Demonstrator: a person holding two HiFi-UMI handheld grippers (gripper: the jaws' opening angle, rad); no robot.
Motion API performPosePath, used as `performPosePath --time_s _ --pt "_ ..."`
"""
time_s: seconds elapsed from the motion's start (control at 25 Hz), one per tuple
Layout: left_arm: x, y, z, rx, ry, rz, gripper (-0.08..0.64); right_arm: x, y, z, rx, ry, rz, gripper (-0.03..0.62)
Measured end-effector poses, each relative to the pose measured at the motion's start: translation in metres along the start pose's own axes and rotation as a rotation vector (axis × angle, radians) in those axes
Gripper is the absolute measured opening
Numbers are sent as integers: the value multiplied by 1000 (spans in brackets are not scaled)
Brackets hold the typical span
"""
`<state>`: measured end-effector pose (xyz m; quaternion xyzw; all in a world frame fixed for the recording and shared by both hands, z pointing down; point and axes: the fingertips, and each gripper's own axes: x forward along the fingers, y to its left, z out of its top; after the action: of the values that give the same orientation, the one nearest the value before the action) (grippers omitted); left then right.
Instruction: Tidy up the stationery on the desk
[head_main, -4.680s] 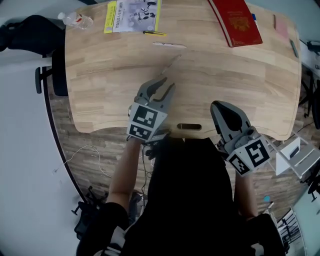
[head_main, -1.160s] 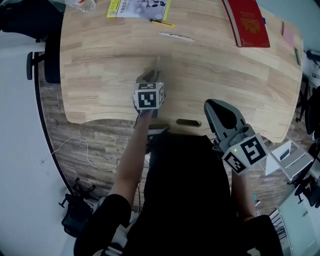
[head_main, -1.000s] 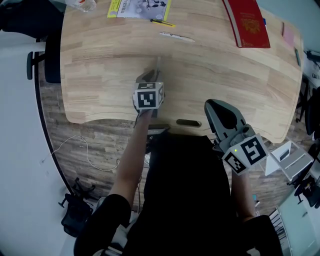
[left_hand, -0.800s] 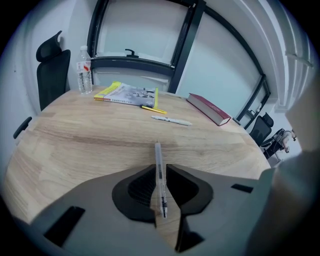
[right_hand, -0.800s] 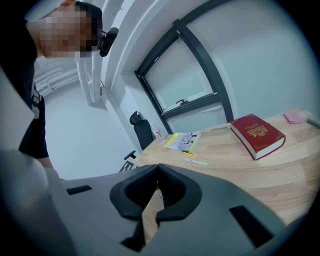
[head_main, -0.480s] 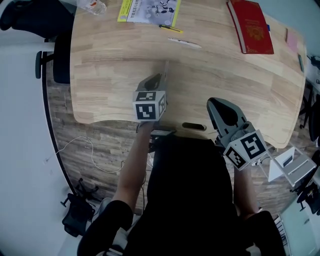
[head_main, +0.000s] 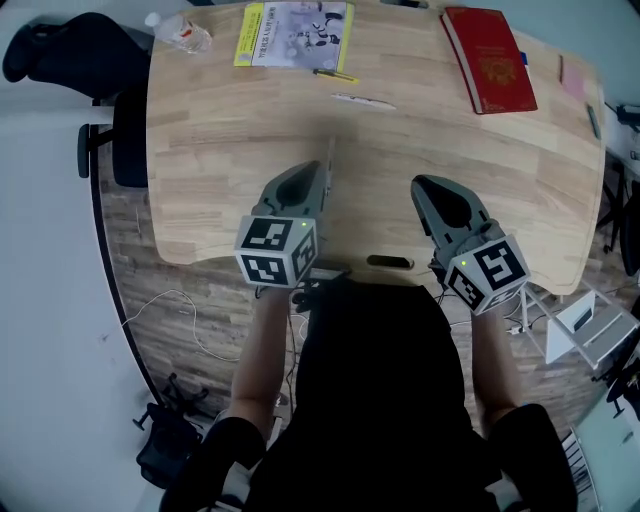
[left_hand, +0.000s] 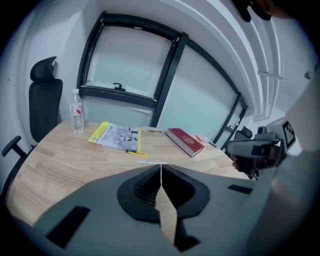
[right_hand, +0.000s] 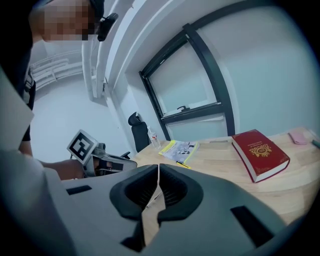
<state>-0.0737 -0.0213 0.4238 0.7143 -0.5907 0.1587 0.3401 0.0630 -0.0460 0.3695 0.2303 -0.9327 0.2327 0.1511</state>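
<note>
Left hand-held gripper (head_main: 318, 172), right hand-held gripper (head_main: 422, 186) at desk (head_main: 200, 150) front edge

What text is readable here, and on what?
No text is readable.
Red book: gold emblem, lettering too small to read.
Booklet with yellow edge: print too blurred to read.
Water bottle: label unreadable.
Left gripper and right gripper cubes: square markers only, no words.

Red book (head_main: 490, 58) flat at far right of counter (head_main: 220, 130). Yellow-edged booklet (head_main: 295, 20) far left, yellow pen (head_main: 335, 74) just beside, white pen (head_main: 363, 100) nearer. Thin pale pen (head_main: 329, 165) pinched in left tongs (head_main: 316, 172), pointing away.
</note>
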Motion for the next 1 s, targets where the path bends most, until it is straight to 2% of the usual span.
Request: performPosePath --time_s 0.16,0.4,0.52,0.72,0.8,1.0 --pt "-13 -5 19 9 -54 -27 38 22 -8 0 -41 20 0 21" --pt "-18 2 26 -31 -95 -41 38 66 -17 -13 -70 59 20 25" --pt "-19 3 25 -23 -88 -59 38 88 -28 -28 -99 113 19 69" --pt "-20 7 22 -3 -72 -87 38 120 -46 -48 -146 189 19 83" --pt "-18 10 21 4 -71 -96 38 131 -48 -51 -158 202 21 109" --pt "-12 21 22 -15 -78 -110 38 165 -66 -62 -246 264 -18 147"
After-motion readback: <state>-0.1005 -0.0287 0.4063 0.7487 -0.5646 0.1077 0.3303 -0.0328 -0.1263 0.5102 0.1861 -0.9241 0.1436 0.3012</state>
